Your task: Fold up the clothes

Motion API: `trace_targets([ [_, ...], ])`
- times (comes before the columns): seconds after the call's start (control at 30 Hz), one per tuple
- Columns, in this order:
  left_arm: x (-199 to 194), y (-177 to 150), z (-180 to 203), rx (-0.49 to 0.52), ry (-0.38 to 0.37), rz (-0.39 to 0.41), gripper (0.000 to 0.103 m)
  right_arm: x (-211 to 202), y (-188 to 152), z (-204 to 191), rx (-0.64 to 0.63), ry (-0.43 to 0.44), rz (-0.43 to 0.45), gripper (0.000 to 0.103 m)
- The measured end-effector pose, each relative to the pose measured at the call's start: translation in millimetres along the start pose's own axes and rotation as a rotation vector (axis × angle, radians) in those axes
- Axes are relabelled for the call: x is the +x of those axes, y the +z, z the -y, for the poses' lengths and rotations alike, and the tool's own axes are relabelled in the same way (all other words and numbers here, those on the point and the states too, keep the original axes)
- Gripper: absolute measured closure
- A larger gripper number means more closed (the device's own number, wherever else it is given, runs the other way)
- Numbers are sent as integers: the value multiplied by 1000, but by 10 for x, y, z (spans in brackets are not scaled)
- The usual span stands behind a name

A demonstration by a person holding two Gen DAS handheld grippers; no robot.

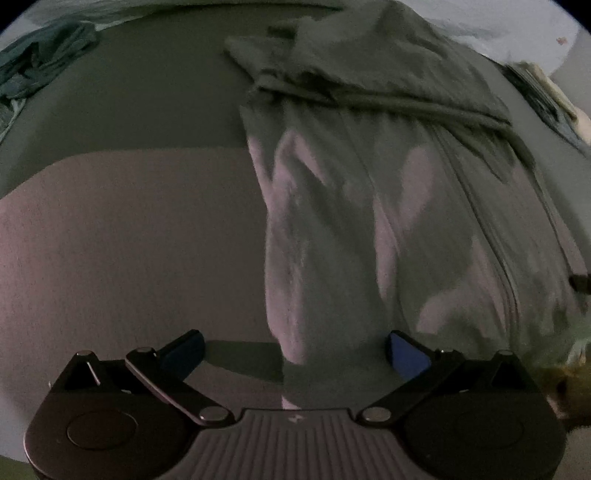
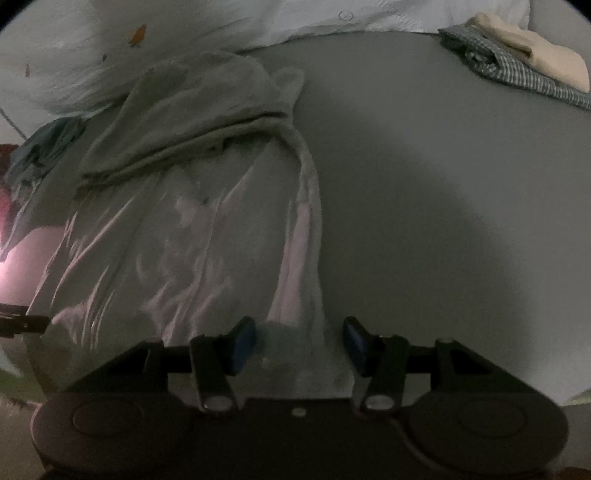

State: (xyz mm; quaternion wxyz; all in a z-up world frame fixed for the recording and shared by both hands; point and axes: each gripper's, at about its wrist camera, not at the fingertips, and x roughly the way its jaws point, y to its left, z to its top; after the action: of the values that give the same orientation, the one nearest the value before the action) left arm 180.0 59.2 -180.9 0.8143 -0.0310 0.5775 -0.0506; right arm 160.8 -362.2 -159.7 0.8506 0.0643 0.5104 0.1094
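Grey sheet point(image 2: 424, 177) covers the bed you are working over, dim and plain across its right half. On it your pale garment point(image 1: 369, 206) lies spread lengthwise, its far part folded back on itself into a thicker band, its near hem reaching between both tools. A white pillow point(image 2: 369, 18) sits along the far edge. At the far right corner a checked cloth point(image 2: 517, 70) lies with a cream piece point(image 2: 546, 51) on top; toward the far left edge a teal garment point(image 1: 40, 59) sits crumpled. Your left gripper point(image 1: 295, 354) has its blue pads spread wide over the near left corner of the hem. Your right gripper point(image 2: 299, 343) is also parted, straddling the hem's right corner.
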Motion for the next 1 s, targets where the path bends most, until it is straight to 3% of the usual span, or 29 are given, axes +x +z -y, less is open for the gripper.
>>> trace_targets([
  [0.37,-24,-82,21,11,-117,-99,1,-118,-49,66,-9,39,-70,47],
  [0.4,-21,-78,16,4,-128,-103,1,-104,-45,81,-2,36,-96,42],
  [0.47,-8,-62,10,-11,-160,-119,1,-54,-63,111,22,49,-165,41],
  [0.6,-32,-101,13,-21,-199,-131,2,2,-168,136,41,68,-208,42],
  [0.8,-28,-86,65,7,-211,-153,23,140,-167,92,19,86,-264,43],
  [0.87,-42,-85,41,-8,-205,-155,36,196,-159,109,35,89,-278,45],
  [0.9,-36,-86,34,-17,-216,-166,42,218,-156,122,45,91,-281,47],
  [0.93,-27,-88,27,-26,-230,-180,55,230,-153,130,49,93,-282,53],
  [1.0,-5,-106,35,-37,-236,-178,58,239,-149,136,54,98,-281,64],
])
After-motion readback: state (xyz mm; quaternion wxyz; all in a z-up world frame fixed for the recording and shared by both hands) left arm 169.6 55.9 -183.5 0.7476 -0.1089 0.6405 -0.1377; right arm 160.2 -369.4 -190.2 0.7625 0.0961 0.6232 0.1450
